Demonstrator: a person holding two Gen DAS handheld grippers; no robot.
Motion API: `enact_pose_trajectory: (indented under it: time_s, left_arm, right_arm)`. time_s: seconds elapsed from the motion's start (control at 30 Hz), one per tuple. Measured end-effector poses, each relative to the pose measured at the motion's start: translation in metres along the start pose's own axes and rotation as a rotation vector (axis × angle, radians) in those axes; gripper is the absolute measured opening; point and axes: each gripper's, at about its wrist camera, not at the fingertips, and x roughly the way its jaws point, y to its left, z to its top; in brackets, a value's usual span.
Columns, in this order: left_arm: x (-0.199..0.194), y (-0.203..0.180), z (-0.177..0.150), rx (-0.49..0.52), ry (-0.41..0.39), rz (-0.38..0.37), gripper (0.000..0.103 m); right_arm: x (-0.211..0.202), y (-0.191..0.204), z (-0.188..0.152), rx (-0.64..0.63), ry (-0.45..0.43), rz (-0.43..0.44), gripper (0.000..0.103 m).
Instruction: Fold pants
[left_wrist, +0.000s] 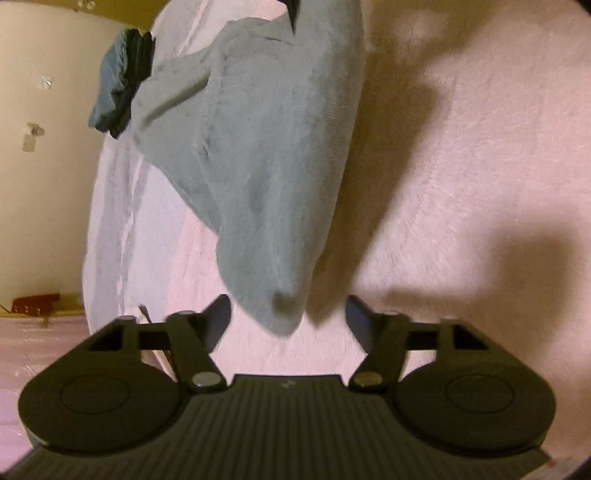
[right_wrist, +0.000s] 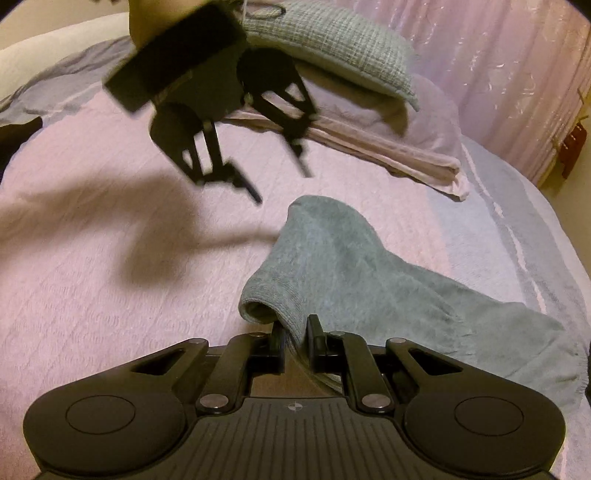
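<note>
Grey-green pants (left_wrist: 258, 166) lie stretched over the pink bed cover (left_wrist: 480, 147). In the left wrist view their near rounded tip sits between the fingers of my left gripper (left_wrist: 288, 308), which stands open with neither pad pressing on the cloth. In the right wrist view my right gripper (right_wrist: 295, 330) is shut on a ribbed edge of the pants (right_wrist: 351, 266), lifting it off the bed cover (right_wrist: 92, 295). The rest of the cloth trails away to the right. My left gripper (right_wrist: 279, 182) hovers open above the pants' far end, blurred.
A folded pink cloth (right_wrist: 388, 147) and a grey-green knit cushion (right_wrist: 332, 48) lie at the bed's far side. A dark blue-green heap of clothes (left_wrist: 118, 88) sits by the bed's edge. A pink curtain (right_wrist: 517, 74) hangs behind. A person's arm (right_wrist: 147, 18) carries the left gripper.
</note>
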Motion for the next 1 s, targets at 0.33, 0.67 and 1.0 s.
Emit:
enact_pose_trajectory:
  time_s: [0.33, 0.67, 1.0]
  left_arm:
    - [0.049, 0.002, 0.004, -0.004, -0.017, 0.049, 0.012]
    - [-0.046, 0.008, 0.006, -0.138, 0.091, 0.031, 0.010]
    - [-0.149, -0.012, 0.015, -0.179, 0.232, -0.160, 0.010]
  right_arm:
    - [0.005, -0.005, 0.002, -0.030, 0.003, 0.023, 0.007]
    - [-0.044, 0.028, 0.038, -0.071, -0.022, 0.105, 0.007]
    - [-0.086, 0.045, 0.052, 0.057, -0.088, 0.394, 0.006]
